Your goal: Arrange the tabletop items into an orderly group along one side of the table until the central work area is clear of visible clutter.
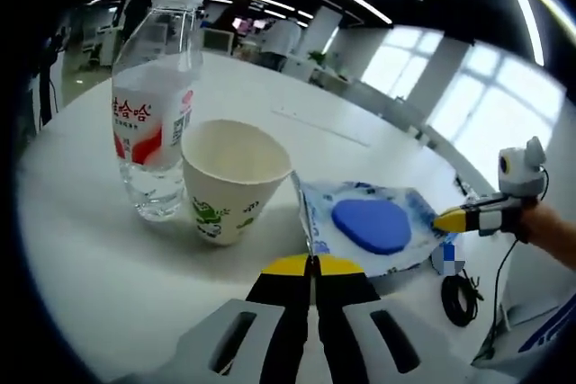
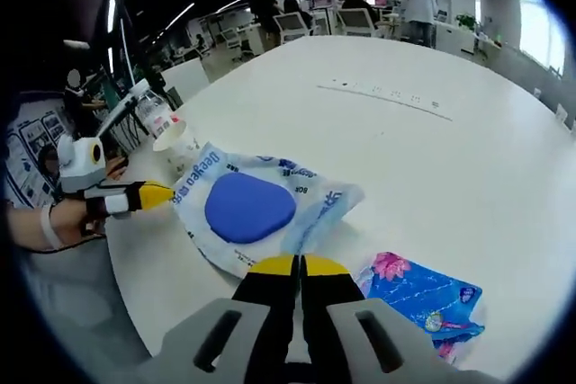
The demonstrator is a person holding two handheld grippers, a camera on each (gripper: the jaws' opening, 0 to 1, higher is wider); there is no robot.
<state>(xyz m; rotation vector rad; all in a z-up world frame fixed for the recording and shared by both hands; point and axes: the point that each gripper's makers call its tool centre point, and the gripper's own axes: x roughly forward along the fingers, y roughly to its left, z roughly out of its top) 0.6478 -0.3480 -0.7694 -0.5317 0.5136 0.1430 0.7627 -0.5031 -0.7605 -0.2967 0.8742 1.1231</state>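
Both grippers are clenched on the wipes pack (image 1: 373, 227), the left gripper (image 1: 313, 263) on one edge and the right gripper (image 2: 298, 263) on the opposite. The pack spans between them near the surface (image 2: 423, 159) edge, just beside the paper cup (image 1: 229, 182) and water bottle (image 1: 157, 96).

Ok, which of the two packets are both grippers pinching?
The wet-wipe pack with the blue oval lid, held at opposite edges by left gripper and right gripper. The floral blue packet lies untouched.

My left gripper view sits low over the table (image 1: 90, 258), close to the wipes pack (image 1: 371, 225), facing my right gripper (image 1: 447, 219). My right gripper view looks back from the pack's (image 2: 252, 209) opposite edge, equally near, toward my left gripper (image 2: 155, 194). Both share pack, cup (image 1: 232, 177) (image 2: 175, 142) and bottle (image 1: 157, 96) (image 2: 153, 111).
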